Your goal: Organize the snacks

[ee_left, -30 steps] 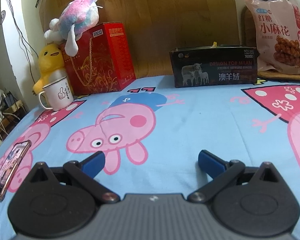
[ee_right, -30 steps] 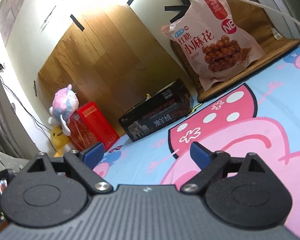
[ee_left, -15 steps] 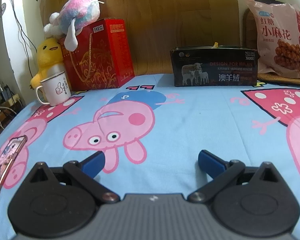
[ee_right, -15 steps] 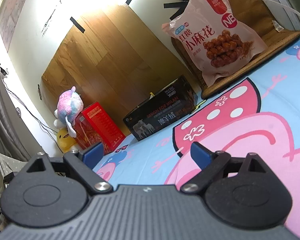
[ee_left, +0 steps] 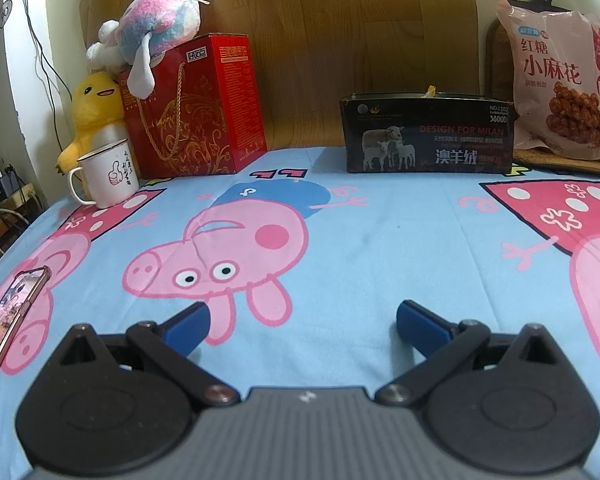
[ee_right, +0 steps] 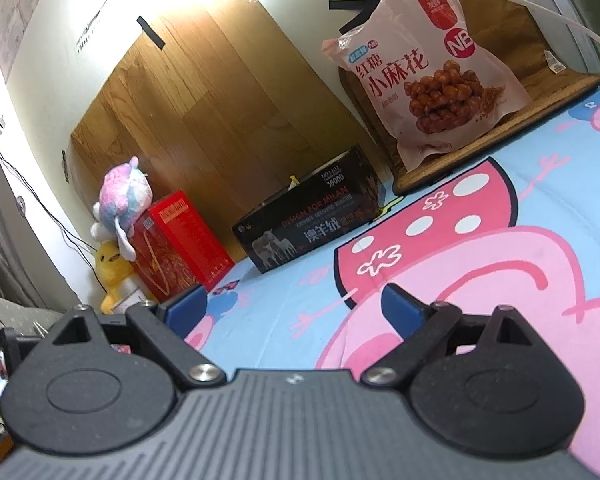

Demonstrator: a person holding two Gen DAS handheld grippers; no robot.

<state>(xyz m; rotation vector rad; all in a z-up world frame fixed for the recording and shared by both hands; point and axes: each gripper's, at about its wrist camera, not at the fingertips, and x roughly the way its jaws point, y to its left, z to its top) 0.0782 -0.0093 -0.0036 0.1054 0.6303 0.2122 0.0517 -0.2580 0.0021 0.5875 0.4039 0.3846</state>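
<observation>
A pink snack bag stands upright on a wooden tray at the far right; it also shows in the right wrist view. A black open box sits at the back middle, also in the right wrist view. A red gift box stands at the back left, also in the right wrist view. My left gripper is open and empty, low over the cartoon pig cloth. My right gripper is open and empty, tilted, well short of the bag.
A white mug, a yellow plush duck and a pink plush toy crowd the back left. A phone lies near the left edge. The wooden tray holds the bag. A wooden board stands behind.
The left gripper has levelled slightly, and the scene sits a little lower in its view. The right gripper has turned, and the bag and boxes have shifted in its view. Both remain open.
</observation>
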